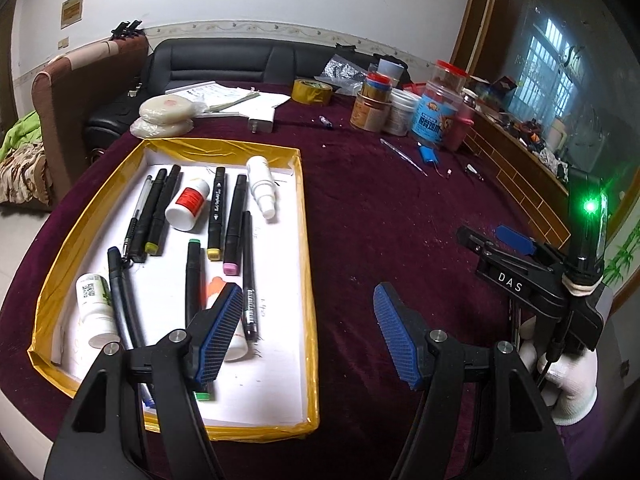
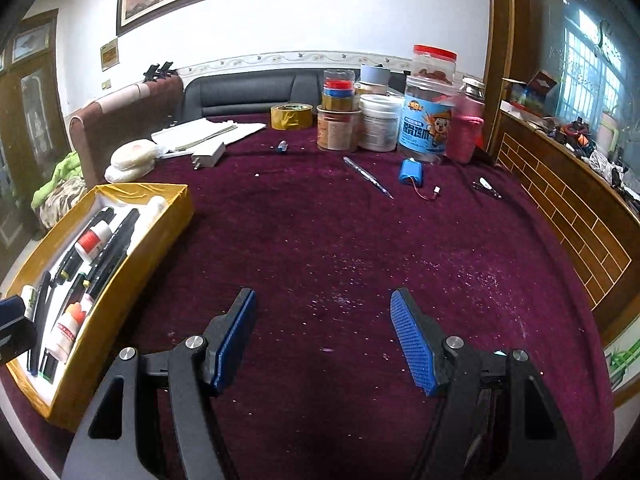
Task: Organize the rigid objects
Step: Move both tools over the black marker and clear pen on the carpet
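Trays: one gold-edged tray (image 1: 304, 216), left of the right tool and under the left tool's left finger.
Markers and pens in the tray: about eight, among them a yellow-tipped marker (image 1: 216, 212), a pink-tipped marker (image 1: 236, 224) and a green-capped marker (image 1: 193, 276).
Small white bottles in the tray: four, including a red-labelled bottle (image 1: 188, 204), a dropper bottle (image 1: 261, 186) and a green-labelled bottle (image 1: 95, 308).
Tape rolls: one yellow tape roll (image 2: 291, 116), far ahead of the right tool.
Jars and tins: about five clustered beyond the tools, tallest a red-lidded jar (image 2: 430, 104).
Battery packs: one blue battery pack (image 2: 412, 170).
Chargers: one white charger (image 2: 208, 156).
Round white discs: two stacked discs (image 2: 130, 160).
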The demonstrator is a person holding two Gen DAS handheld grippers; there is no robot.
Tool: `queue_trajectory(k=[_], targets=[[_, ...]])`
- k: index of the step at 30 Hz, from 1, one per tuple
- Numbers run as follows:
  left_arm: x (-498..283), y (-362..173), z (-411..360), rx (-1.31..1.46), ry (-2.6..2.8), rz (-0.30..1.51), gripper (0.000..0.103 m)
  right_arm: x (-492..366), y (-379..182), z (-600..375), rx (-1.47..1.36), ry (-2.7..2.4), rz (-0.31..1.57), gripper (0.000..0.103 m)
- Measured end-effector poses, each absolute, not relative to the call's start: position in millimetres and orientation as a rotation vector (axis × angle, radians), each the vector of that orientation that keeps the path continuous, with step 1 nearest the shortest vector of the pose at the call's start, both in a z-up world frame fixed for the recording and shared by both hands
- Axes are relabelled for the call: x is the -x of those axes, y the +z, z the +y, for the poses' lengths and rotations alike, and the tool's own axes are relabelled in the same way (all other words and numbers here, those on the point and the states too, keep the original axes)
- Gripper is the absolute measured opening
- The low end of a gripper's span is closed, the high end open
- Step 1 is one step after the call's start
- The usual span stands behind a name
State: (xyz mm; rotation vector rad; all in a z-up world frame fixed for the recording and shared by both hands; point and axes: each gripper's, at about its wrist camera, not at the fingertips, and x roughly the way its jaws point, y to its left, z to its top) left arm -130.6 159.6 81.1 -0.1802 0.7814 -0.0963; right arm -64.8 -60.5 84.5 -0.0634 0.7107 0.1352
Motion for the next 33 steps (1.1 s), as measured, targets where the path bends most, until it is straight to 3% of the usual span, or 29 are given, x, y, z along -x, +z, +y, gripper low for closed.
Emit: queue_trajectory(k=[11, 22, 33], targets=[[121.9, 75.3, 128.9, 0.138, -0.146, 0.826, 0.067, 62.4, 77.6, -97.9, 0.017, 0.109, 0.728, 0.063], [106.0, 63.7, 78.1, 0.088, -0.271, 0.89, 0.067, 82.0, 53.2, -248.9, -0.246, 0.001, 0.872, 0.064], [108.4, 55.5, 42.3, 0.042, -0.347, 0.947, 0.067, 88.3, 33.3, -218.7, -0.095, 0.005, 0.948, 0.064]])
